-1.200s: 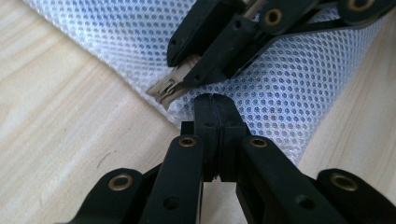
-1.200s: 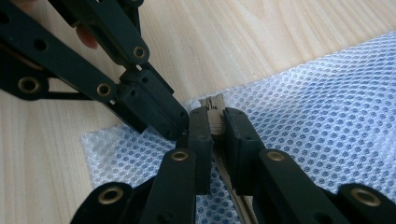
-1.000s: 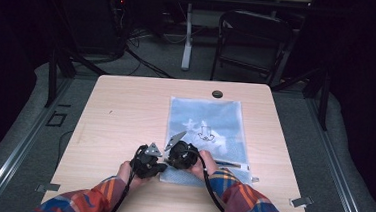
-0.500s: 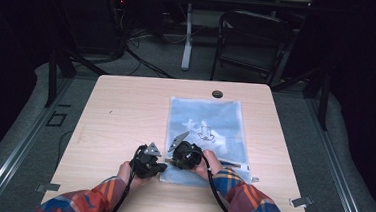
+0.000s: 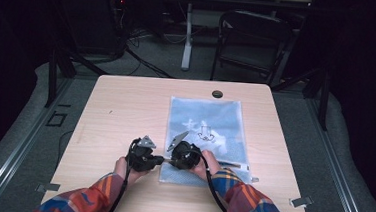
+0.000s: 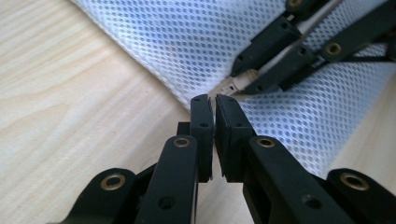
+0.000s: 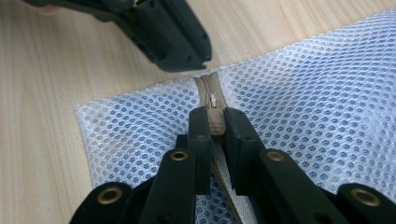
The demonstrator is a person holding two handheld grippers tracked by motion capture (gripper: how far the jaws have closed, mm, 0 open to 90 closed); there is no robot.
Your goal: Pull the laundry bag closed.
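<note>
At the lower middle of the high view, the right tongs pinch the beige zipper of the white mesh bag lying flat on the tabletop, while the left tongs, nearly shut with a slim gap that has just been widening, meet the bag's corner edge.

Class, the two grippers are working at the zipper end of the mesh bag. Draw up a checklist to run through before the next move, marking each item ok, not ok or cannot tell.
1. Right gripper clamped on the zipper slider: ok.
2. Left gripper gripping the mesh bag edge: cannot tell; its fingers stand nearly shut at the edge, having just eased open slightly.
3. Bag lying flat on the table: ok.
4. Zipper track ahead of the slider unobstructed: ok.
5. Grippers apart from each other: ok, though close.
</note>
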